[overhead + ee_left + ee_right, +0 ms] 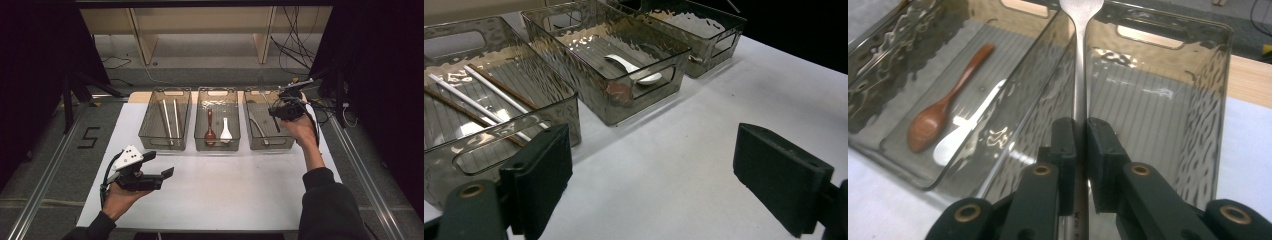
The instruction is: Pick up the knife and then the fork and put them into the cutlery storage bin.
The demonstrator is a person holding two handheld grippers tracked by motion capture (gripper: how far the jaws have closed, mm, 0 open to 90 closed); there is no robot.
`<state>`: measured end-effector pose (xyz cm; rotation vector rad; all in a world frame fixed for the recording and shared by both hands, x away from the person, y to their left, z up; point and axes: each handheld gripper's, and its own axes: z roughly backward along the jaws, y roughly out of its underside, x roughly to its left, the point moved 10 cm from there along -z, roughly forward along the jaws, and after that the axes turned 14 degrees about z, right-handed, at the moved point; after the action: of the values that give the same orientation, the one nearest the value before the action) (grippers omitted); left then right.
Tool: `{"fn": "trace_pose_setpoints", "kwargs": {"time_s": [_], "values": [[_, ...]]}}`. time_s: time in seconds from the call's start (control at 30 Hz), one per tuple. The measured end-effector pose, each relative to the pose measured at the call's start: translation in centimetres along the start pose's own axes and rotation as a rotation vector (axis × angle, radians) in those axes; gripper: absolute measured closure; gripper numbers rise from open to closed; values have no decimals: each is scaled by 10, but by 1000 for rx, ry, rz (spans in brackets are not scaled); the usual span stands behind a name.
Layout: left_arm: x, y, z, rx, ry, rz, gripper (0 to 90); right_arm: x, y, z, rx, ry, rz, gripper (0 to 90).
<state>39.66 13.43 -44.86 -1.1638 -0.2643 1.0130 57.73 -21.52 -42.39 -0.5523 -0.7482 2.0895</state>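
1. Step in hand: sorting cutlery into bins. Right gripper (1079, 150) clenched on the handle of a metal fork or spoon (1079, 65); head cut off at the frame top, so exact type unclear.
2. Location of the utensil: pinched upright between the jaws, held above the right bin (287, 142), over the wall shared with the middle bin (908, 165).
3. Left gripper (159, 166) released, jaws wide apart, nothing between them; parked low over bare white table (225, 195), well clear of the bins.
4. Contents: chopsticks (169, 117) in the left bin (150, 135); wooden spoon (943, 112) and white spoon (965, 132) in the middle bin; metal cutlery (257, 127) already in the right bin.
5. Next move, judged: shift fully over the right bin, lower, tilt handle flat, then let go.
6. Edges: bin walls tall and close together; risk of the tip catching the shared rim or dropping into the spoon bin.
7. Open room: plenty of free table in front of the bins; cables (300, 50) behind the right bin, near the hand.
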Motion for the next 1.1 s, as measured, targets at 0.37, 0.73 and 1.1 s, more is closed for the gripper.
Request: {"fn": "trace_pose_setpoints", "kwargs": {"time_s": [0.37, 0.73, 1.1], "values": [[0, 0, 0, 4, 1, -3, 154, -15, 3, -12, 40, 34, -44, 833], [-1, 0, 0, -2, 2, -1, 154, -15, 6, -21, 63, 33, -64, 832], [0, 0, 1, -1, 2, -1, 153, -15, 11, -31, 86, 33, -71, 831]]}}
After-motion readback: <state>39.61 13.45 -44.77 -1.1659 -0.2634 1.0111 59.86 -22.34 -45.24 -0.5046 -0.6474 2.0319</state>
